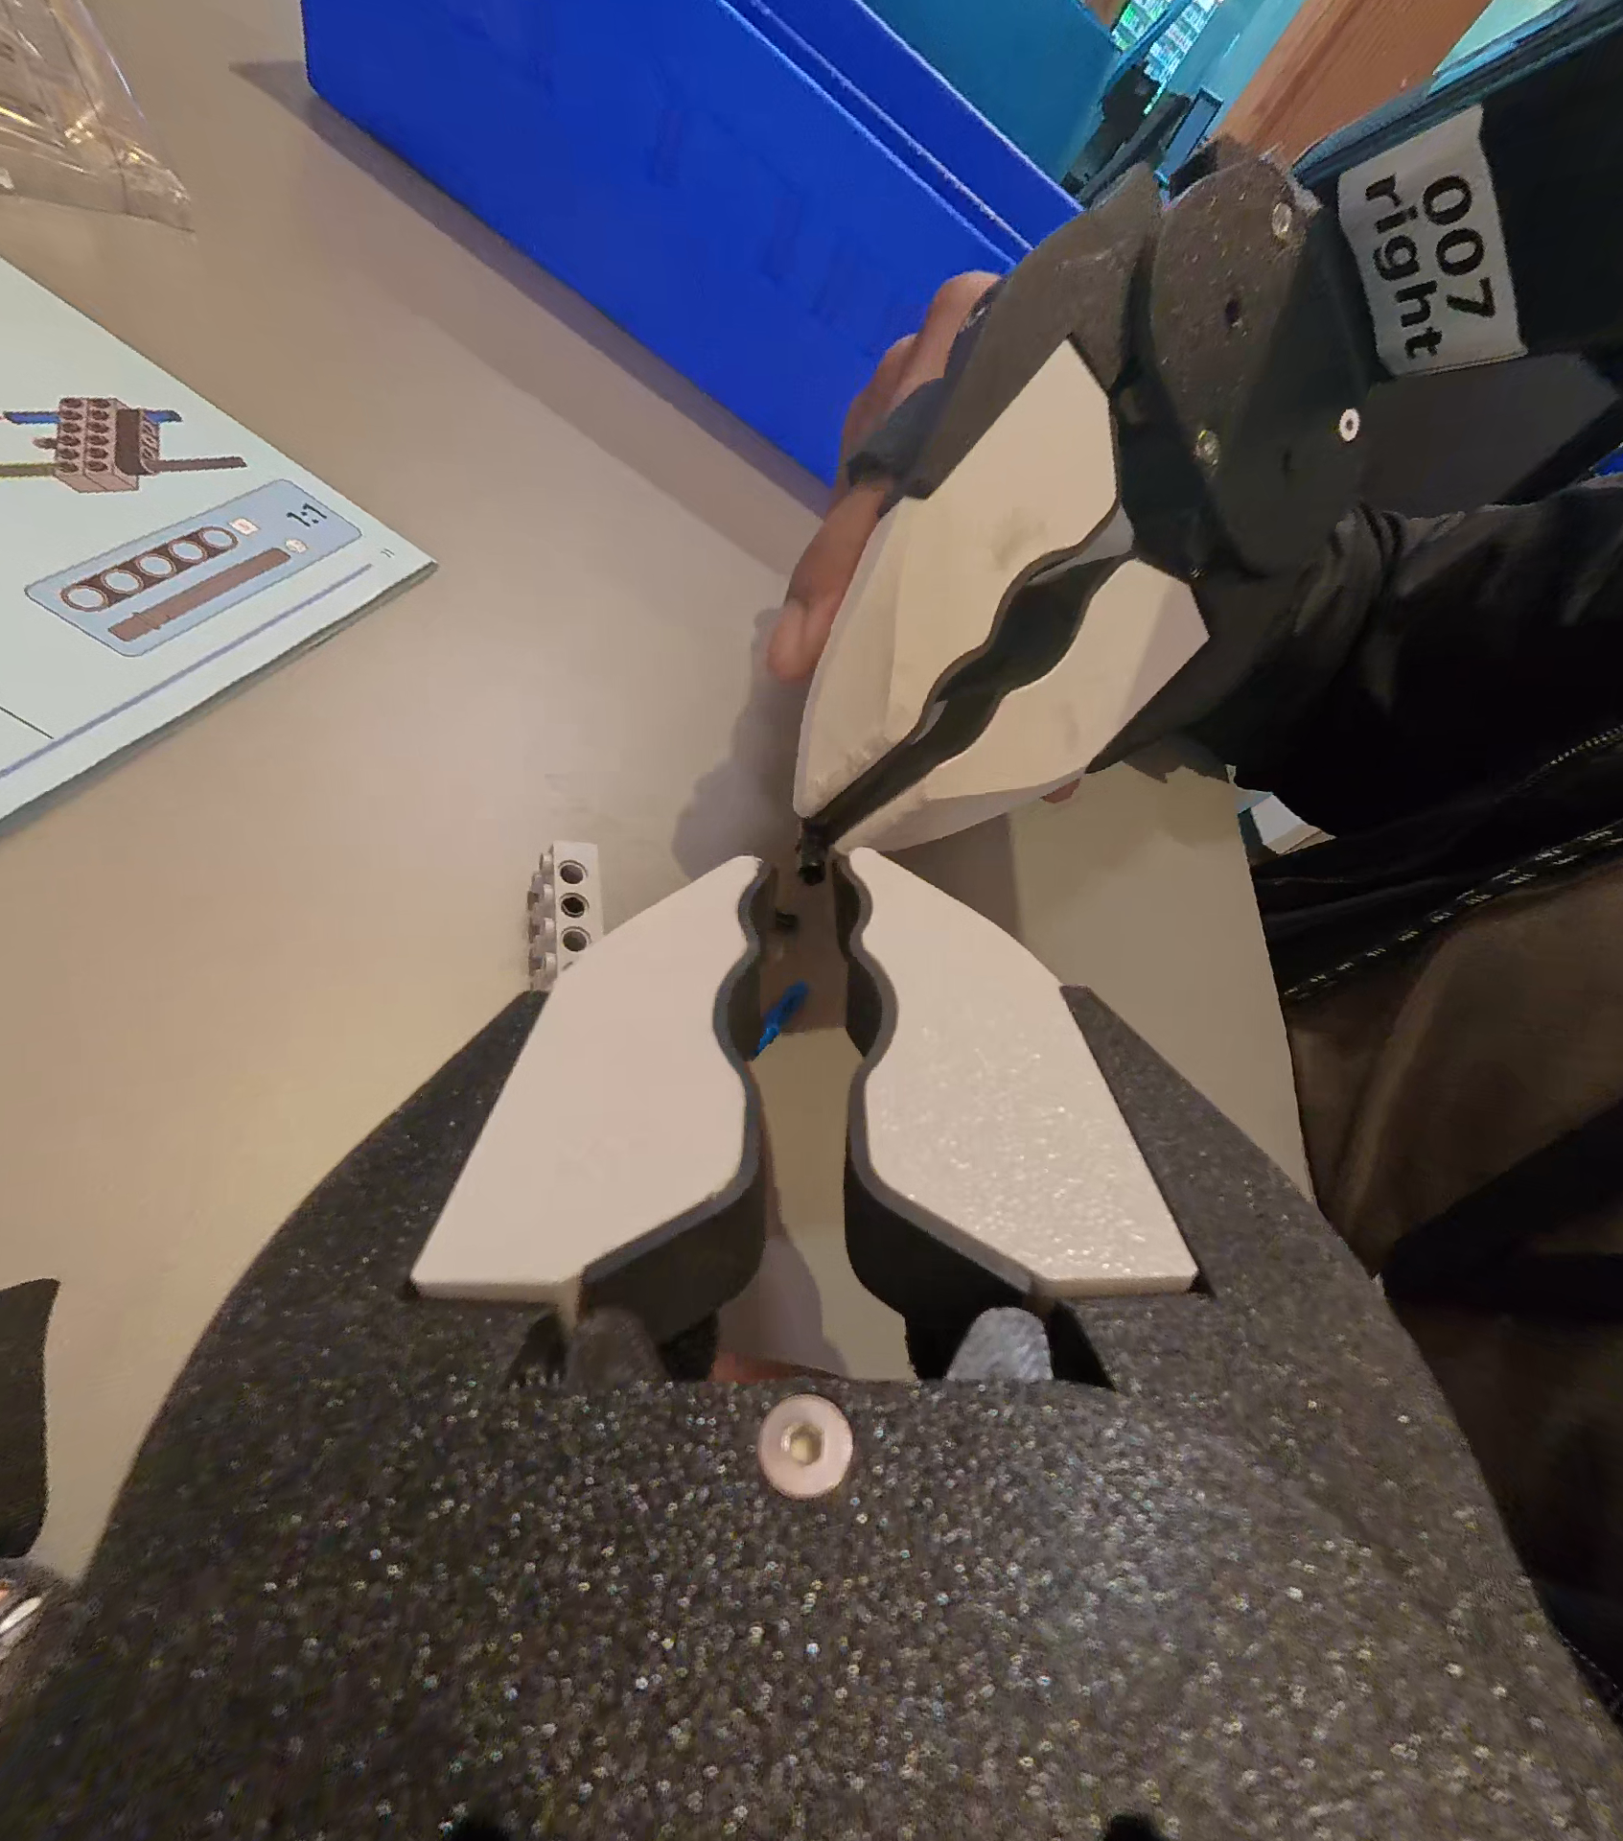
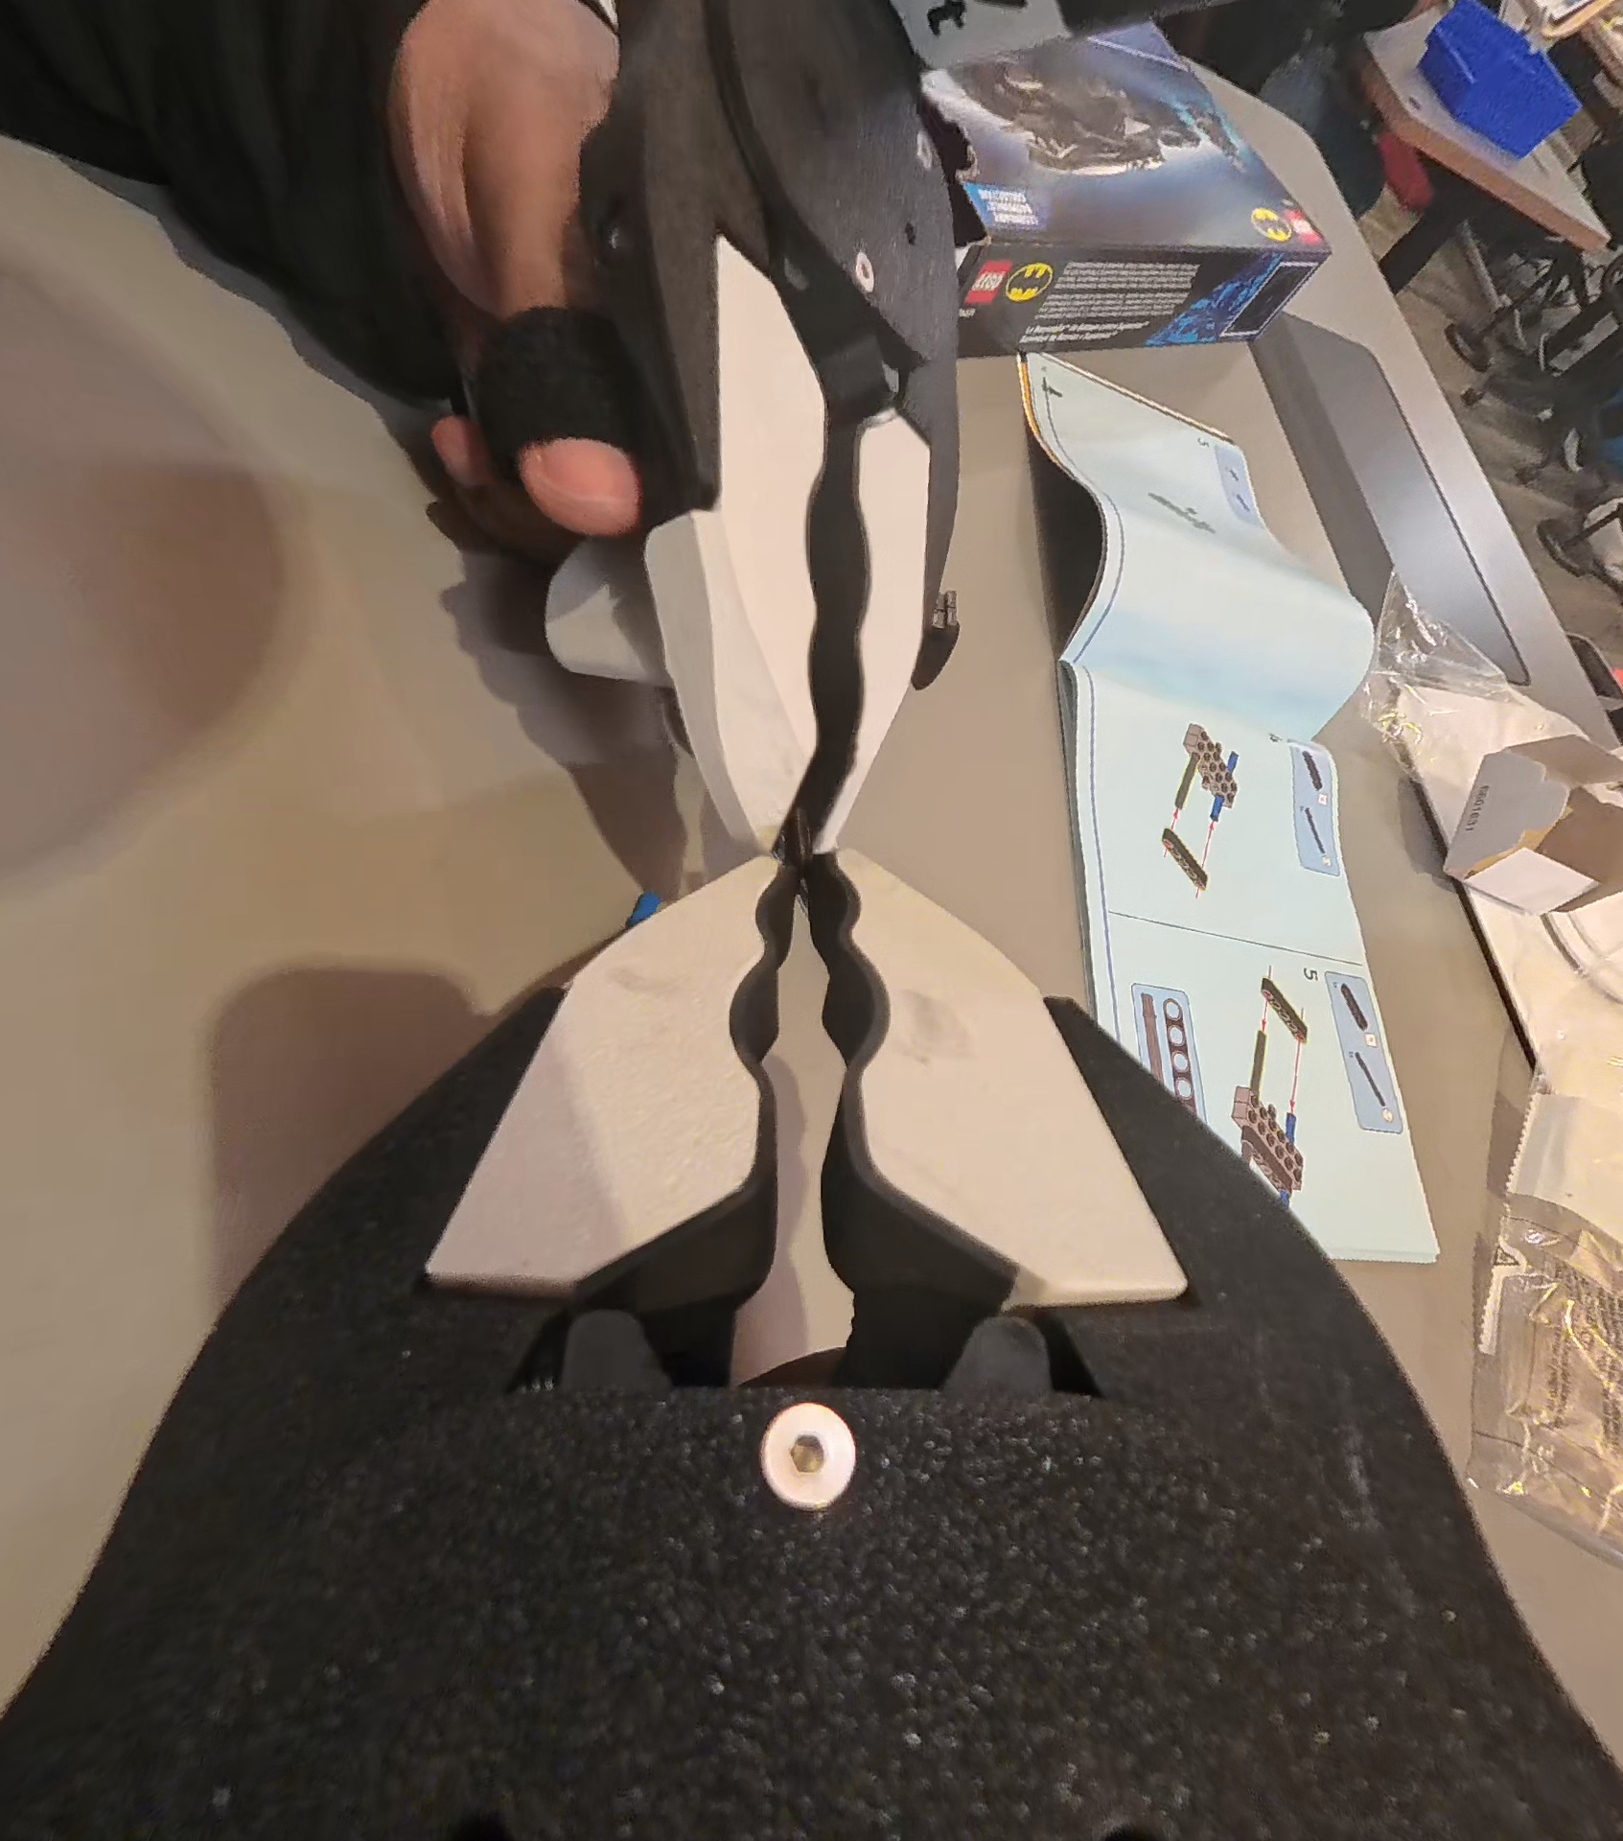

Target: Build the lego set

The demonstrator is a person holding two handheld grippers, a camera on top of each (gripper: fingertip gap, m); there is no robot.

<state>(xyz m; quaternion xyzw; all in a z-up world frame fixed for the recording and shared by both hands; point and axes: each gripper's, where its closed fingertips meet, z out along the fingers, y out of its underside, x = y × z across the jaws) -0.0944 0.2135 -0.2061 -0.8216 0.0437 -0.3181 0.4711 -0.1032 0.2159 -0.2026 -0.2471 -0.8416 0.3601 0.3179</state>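
Risk: small black pin (image 1: 809, 865) pinched at right gripper (image 1: 817, 819) tips could slip. Left gripper (image 1: 802, 877), narrowly apart, isn't gripping it. Both above table (image 1: 339, 897).

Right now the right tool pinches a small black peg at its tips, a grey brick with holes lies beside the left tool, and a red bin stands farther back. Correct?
Not quite: the bin is blue, not red, as the left wrist view shows. The rest holds: the right tool pinches a small black peg, and the grey brick lies beside the left tool.
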